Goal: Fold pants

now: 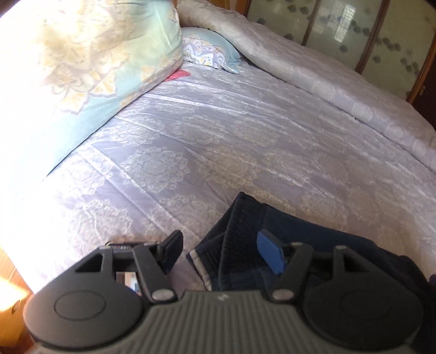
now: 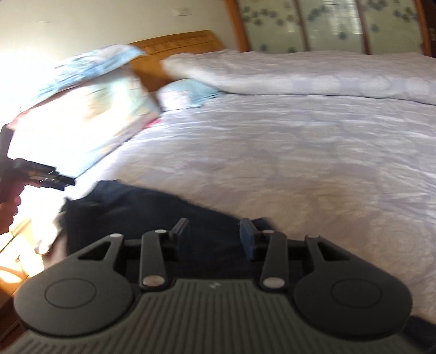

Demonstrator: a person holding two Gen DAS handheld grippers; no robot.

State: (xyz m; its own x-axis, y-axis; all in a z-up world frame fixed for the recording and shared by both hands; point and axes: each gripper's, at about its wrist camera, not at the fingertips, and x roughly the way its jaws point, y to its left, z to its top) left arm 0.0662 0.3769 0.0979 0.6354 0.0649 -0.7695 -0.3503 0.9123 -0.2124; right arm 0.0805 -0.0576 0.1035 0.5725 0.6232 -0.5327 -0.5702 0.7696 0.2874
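Note:
Dark navy pants (image 1: 313, 226) lie folded on the lilac bedspread (image 1: 190, 141), waistband and a pale inner pocket lining toward the left. My left gripper (image 1: 222, 252) hangs over that waistband end, open, its black and blue pads apart and not pressing the cloth. In the right wrist view the pants (image 2: 141, 207) spread as a dark patch near the bed's front edge. My right gripper (image 2: 214, 235) stands open just above them, nothing pinched. The left gripper (image 2: 41, 177) shows at the far left of that view, held by a hand (image 2: 8, 209).
A large floral pillow (image 1: 95, 62) and a smaller blue one (image 1: 209, 51) sit at the head of the bed. A folded pale quilt (image 1: 340, 81) runs along the far side. Behind it stand patterned glass wardrobe doors (image 2: 327, 24) and a wooden headboard (image 2: 177, 40).

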